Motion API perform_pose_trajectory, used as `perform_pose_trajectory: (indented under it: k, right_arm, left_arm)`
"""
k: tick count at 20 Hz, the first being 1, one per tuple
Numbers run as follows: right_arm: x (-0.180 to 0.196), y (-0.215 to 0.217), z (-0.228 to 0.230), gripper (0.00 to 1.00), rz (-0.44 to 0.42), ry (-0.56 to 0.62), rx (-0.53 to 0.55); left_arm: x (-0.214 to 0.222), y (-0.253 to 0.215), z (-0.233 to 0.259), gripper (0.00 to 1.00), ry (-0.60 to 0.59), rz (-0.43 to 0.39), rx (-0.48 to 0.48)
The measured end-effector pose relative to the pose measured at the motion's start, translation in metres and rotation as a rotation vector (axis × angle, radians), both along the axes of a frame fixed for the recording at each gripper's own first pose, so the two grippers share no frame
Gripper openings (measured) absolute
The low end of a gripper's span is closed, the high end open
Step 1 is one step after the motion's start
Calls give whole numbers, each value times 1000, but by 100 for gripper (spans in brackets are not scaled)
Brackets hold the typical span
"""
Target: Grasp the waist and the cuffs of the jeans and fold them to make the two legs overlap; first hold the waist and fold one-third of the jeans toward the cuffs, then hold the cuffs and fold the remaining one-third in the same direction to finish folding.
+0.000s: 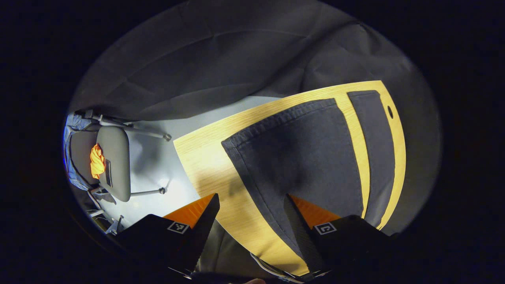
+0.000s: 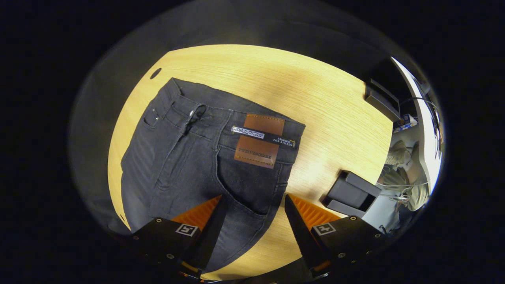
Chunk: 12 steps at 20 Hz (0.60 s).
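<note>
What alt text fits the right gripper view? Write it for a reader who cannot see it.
Dark grey denim jeans lie flat on a light wooden table, waist end with its brown leather patch towards the camera's far side. The right hand-held gripper hangs open above the hip pocket area, and a small black box sits near the table's edge.

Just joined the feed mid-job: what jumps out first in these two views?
Dark jeans lie flat on a pale wooden table; in the right gripper view the brown patch at the waist stands out, beyond the open right gripper. In the left gripper view the two leg cuffs lie apart near the table's far edge, with the open left gripper above the nearer leg.
</note>
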State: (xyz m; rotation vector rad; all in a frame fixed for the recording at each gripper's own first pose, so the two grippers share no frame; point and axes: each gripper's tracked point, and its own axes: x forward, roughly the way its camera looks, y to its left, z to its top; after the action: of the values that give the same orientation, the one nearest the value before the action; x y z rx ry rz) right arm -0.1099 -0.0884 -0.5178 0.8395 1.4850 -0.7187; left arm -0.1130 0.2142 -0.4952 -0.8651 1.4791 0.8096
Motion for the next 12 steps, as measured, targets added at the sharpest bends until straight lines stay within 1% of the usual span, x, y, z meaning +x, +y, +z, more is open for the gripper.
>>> perform_pose_trajectory:
  k: [1,2,4,5,6,7,8,9,10,11,12]
  right_arm:
    - [0,-1,-2,90,-19,21,-1]
    - [0,-1,-3,88,-23,41,3]
    - [-2,-2,-3,84,-23,81,-7]
    - [-3,-2,-5,82,-18,101,-10]
    - [-3,-2,-5,81,-15,119,-16]
    - [0,0,-5,80,-17,124,-11]
    - [1,1,-5,69,-19,130,-9]
    - [1,0,-4,68,-8,133,5]
    - [6,3,-4,68,-44,111,27]
    - [9,10,-4,51,-97,104,52]
    - [13,9,-5,34,-95,83,60]
  left_arm:
    - [4,1,-6,99,9,11,-6]
    - [6,2,-12,99,21,26,-13]
    - [9,5,-15,98,87,27,-14]
    - [5,9,-22,96,115,29,3]
    - [10,7,-18,96,128,49,16]
    - [13,7,-22,97,129,47,22]
    - [15,9,-21,94,125,40,30]
    - [14,6,-22,94,125,41,31]
    - [16,5,-22,83,117,37,32]
    - [21,5,-21,77,106,29,38]
    - [25,5,-20,59,95,19,37]
